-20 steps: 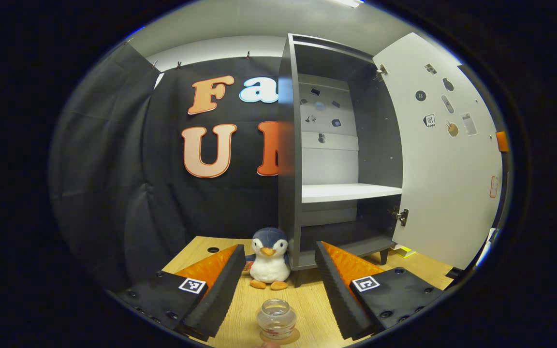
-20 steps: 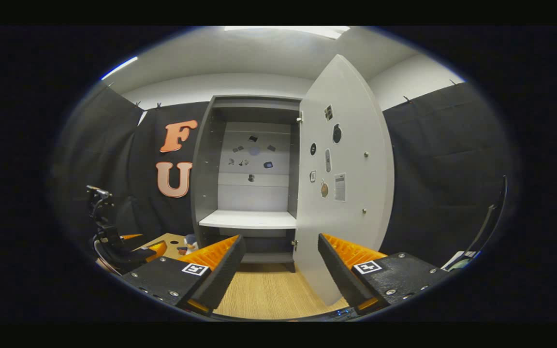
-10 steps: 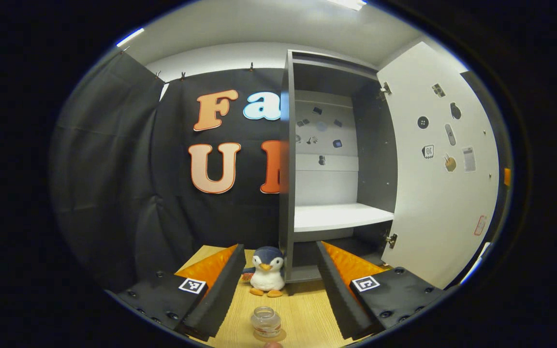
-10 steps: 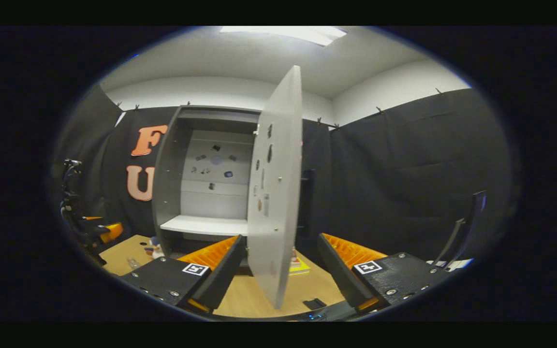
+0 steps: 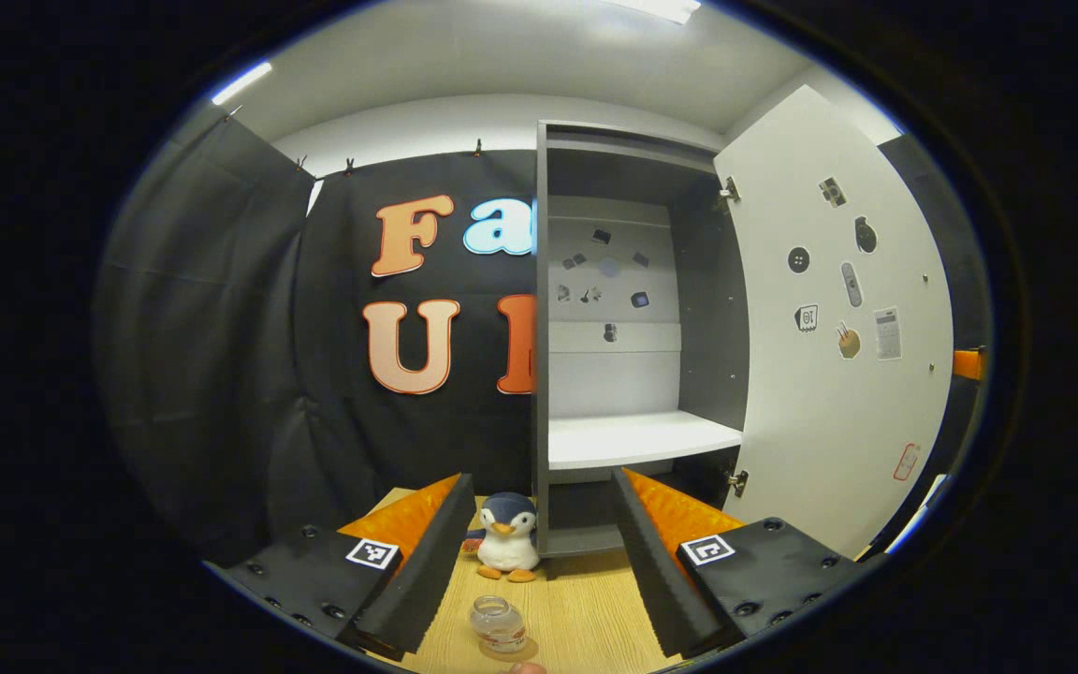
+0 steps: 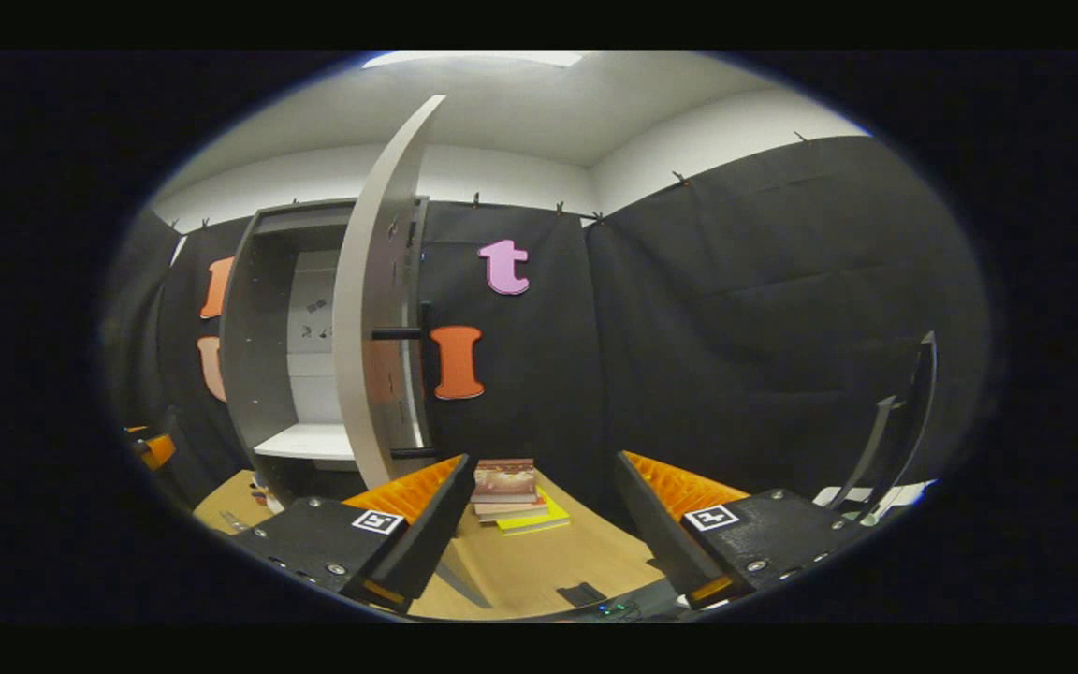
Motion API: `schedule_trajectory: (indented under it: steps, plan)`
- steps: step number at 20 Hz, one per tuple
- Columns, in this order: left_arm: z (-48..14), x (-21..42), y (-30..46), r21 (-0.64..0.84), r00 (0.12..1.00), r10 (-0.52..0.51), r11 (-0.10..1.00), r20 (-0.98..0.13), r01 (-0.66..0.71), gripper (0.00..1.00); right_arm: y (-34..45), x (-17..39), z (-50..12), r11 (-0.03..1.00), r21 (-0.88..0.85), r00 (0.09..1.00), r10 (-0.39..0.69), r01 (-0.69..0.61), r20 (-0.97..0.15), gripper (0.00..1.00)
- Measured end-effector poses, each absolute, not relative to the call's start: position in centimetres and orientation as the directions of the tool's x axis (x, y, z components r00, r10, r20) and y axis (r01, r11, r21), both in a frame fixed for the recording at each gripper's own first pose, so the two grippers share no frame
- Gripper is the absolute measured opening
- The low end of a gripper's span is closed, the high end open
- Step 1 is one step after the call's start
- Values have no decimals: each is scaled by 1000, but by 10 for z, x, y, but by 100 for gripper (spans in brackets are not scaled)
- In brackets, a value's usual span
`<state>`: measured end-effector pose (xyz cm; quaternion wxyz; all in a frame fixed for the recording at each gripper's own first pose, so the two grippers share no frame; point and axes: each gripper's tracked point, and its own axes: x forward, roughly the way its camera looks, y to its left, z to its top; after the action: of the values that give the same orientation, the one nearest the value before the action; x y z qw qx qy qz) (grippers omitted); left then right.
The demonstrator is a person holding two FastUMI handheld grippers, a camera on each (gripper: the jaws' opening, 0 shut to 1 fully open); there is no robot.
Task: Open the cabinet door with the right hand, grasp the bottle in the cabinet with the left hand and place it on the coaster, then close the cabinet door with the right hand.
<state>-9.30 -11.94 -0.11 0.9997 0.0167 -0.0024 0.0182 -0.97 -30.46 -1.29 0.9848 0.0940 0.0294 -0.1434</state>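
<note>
Between spread claw (image 5: 536, 562) fingers, bottle (image 5: 499, 625)

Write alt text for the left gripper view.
A small clear bottle stands on a coaster between the open left tongs. Behind it sit a toy penguin and a grey cabinet, its door open.

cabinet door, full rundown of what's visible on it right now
The cabinet door is a tall, flat, pale grey-white panel, matte like laminated board, hinged on the cabinet's right side by two metal hinges, one high, one low. It stands wide open, upright. Its inner face carries several small stickers or magnets and a few screw heads. In the right gripper view it shows nearly edge-on, with a dark bar handle on its outer side. Nothing grips it; both grippers are clear of it.
</note>
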Motion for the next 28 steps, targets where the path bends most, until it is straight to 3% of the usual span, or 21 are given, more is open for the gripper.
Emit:
schedule_trajectory:
  steps: [10,11,12,28]
  plan:
    - [5,-95,-125,15,1000,24,1000,13,-24,94,-293,1,-25,961,200,980,-172,189,-98,92]
    - [3,-94,-125,5,1000,21,1000,10,-21,94,-289,2,-24,964,193,981,-168,184,-98,85]
    - [2,-92,-125,-4,1000,19,1000,7,-19,94,-283,0,-23,967,176,981,-168,183,-96,90]
    - [-11,-55,-66,-64,999,33,997,9,-33,94,-94,50,0,976,196,988,118,-98,-95,89]
